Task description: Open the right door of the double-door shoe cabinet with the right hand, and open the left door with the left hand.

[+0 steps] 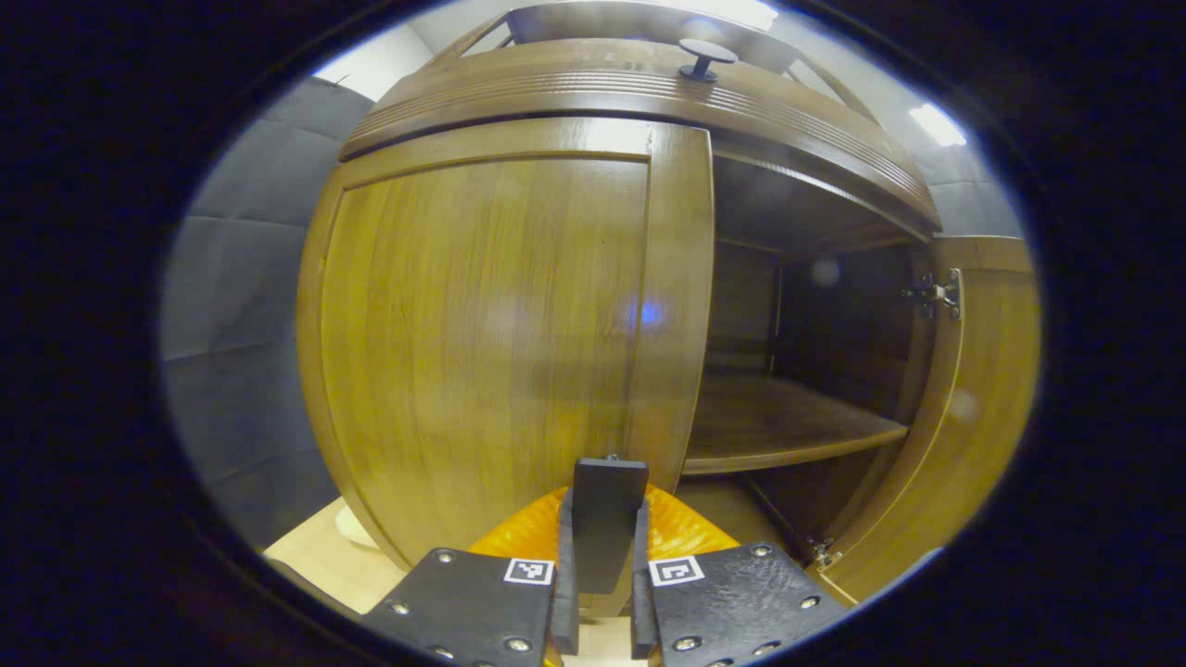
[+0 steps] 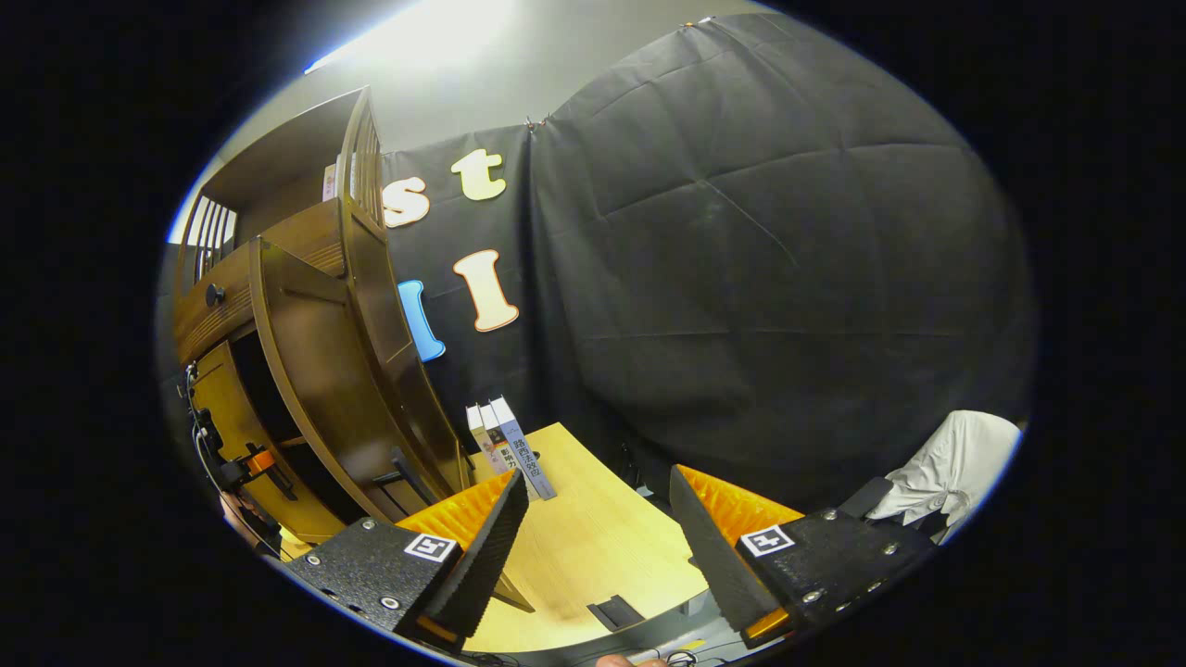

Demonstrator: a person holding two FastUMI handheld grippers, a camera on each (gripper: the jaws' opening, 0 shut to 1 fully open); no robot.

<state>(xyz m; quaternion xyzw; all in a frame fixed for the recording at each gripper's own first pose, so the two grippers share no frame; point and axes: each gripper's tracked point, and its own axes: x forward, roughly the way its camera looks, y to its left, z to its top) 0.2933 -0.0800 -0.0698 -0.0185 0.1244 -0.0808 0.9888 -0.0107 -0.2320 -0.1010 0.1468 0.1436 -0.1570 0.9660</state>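
In the left gripper view, the left tool (image 1: 602, 528) stands close before the wooden shoe cabinet (image 1: 639, 88), its two fingers clamped on a dark handle (image 1: 607, 505) at the lower inner edge of the left door (image 1: 482, 343). That door lies flush with the cabinet front or very nearly so. Beside it the right door (image 1: 982, 408) is swung wide on its hinge (image 1: 938, 295), baring a dim interior and one wooden shelf (image 1: 778, 426). A small dark knob (image 1: 706, 56) juts from the ridged band above the doors. The cabinet stands on a pale counter (image 1: 310, 556), with padded black booth wall (image 1: 241, 278) to the left.

In the right gripper view, the right tool (image 2: 598, 519) hangs over the pale counter, well apart from the cabinet, its fingers spread wide with nothing between them. The shoe cabinet rises at the left edge, the open right door seen edge-on and leaning out, a dark handle (image 2: 408, 474) low on its face. Three upright books (image 2: 505, 445) stand on the counter just beside the cabinet, against the black cloth. Low at far left the left tool shows small at the left door. A white garment (image 2: 954, 463) lies at far right.
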